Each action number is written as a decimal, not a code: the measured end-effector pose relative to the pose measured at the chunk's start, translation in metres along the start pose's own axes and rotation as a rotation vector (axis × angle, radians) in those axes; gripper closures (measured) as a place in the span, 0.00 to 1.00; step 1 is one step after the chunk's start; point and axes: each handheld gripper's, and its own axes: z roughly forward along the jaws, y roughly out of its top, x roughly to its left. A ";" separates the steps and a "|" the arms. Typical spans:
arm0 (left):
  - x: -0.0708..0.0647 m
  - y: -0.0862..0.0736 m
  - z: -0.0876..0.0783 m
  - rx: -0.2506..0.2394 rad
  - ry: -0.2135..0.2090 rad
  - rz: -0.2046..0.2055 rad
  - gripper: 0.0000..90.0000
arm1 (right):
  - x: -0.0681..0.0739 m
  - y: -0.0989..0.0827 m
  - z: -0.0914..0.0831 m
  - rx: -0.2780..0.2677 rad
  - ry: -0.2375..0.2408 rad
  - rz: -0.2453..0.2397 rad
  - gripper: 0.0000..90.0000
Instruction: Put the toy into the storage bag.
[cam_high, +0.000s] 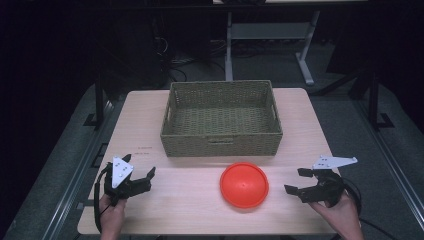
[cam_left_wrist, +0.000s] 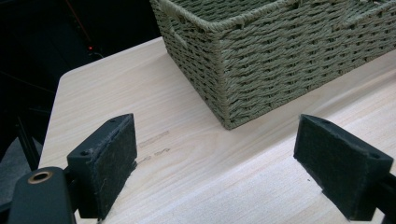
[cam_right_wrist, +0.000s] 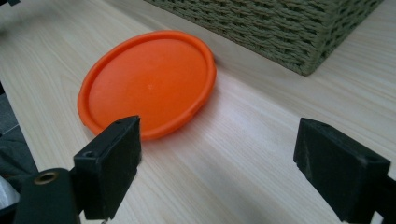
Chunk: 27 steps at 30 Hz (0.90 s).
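We have both tools resting at the near edge of the table (cam_high: 300, 107), one at each corner, and nothing is picked up yet. The orange plate (cam_high: 244, 184) lies flat on the wood, just in front of the woven basket (cam_high: 221, 145) and a little right of centre. Our right gripper (cam_high: 300, 181) sits near the plate's right side with its jaws wide apart and empty; from its own view the plate (cam_right_wrist: 148, 84) lies ahead and to the left. Our left gripper (cam_high: 148, 179) is farther off, jaws also spread on nothing, facing the basket's corner (cam_left_wrist: 224, 84).

We judge this the approach step: the likely next move is to slide one jaw of the right gripper under the plate's rim, which seems low, though we cannot tell how much lip it offers. Open table lies between gripper and plate; the basket wall close behind leaves little room to push.
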 end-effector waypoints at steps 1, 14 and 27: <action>0.000 0.000 0.000 0.000 0.000 0.000 0.14 | 0.000 0.000 0.000 0.000 0.000 0.000 0.16; 0.000 0.000 -0.001 0.002 0.004 0.011 0.14 | 0.011 0.026 0.028 0.073 0.046 -0.030 0.18; -0.001 0.000 0.000 0.003 0.007 0.013 0.14 | 0.011 0.049 0.054 0.169 0.085 -0.017 0.22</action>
